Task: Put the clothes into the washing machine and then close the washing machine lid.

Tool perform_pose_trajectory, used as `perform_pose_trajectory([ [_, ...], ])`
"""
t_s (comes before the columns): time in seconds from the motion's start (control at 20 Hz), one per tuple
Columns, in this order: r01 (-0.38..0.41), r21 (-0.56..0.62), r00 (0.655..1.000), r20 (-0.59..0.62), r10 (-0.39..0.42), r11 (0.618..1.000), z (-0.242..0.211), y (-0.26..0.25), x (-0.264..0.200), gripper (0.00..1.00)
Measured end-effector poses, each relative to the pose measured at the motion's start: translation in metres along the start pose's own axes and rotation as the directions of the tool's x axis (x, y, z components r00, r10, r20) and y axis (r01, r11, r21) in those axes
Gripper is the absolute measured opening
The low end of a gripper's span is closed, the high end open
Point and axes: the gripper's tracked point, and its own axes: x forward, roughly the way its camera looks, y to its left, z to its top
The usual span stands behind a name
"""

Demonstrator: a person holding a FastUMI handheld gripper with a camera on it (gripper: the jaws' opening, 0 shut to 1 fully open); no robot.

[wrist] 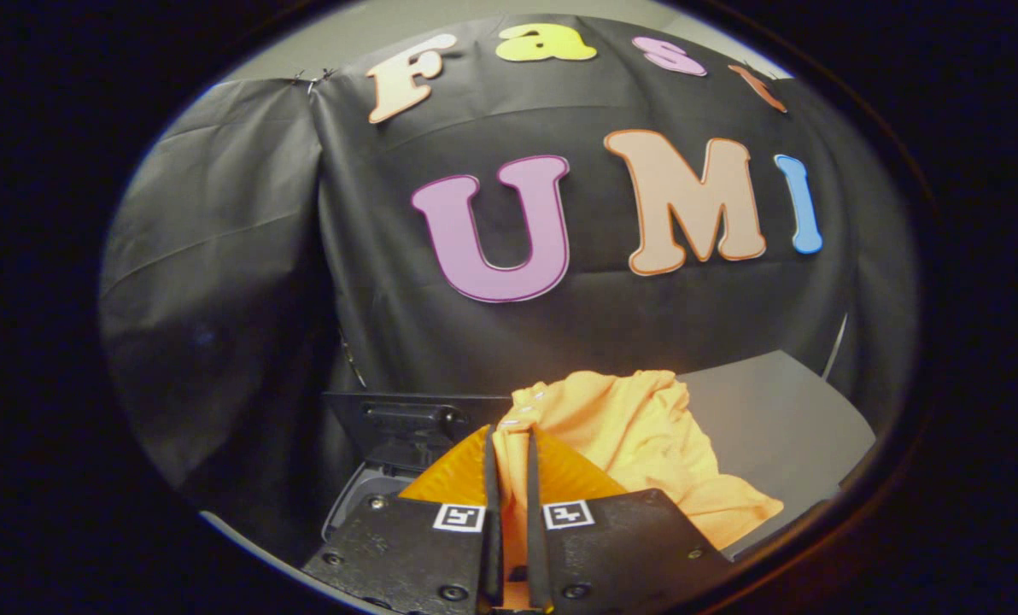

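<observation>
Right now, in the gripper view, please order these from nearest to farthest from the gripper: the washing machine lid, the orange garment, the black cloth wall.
1. The orange garment: pinched between the fingers of the gripper, spreading ahead and to the right.
2. The washing machine lid: standing open, just ahead on the left.
3. The black cloth wall: behind everything.

A plain orange garment (637, 427), without pattern, is seen pinched between the closed fingers of the gripper (509, 444). Black-and-white square markers (459, 517) are carried on the gripper's body. The washing machine (398, 427) is coloured dark grey, the table (774, 418) pale grey.
</observation>
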Motion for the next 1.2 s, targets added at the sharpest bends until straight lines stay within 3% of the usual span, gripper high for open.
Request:
perform_pose_trajectory([
  [0.15, -0.018, -0.068, 1.000, -0.023, 0.017, 0.998, -0.002, 0.021, 0.008, 0.11],
  [0.5, -0.082, -0.106, 0.996, -0.036, 0.079, 0.991, -0.001, 0.074, 0.033, 0.11],
  [0.9, -0.173, -0.105, 0.984, -0.063, 0.168, 0.979, -0.001, 0.135, 0.064, 0.11],
  [1.2, -0.235, -0.103, 0.967, -0.123, 0.222, 0.967, -0.030, 0.177, 0.091, 0.11],
])
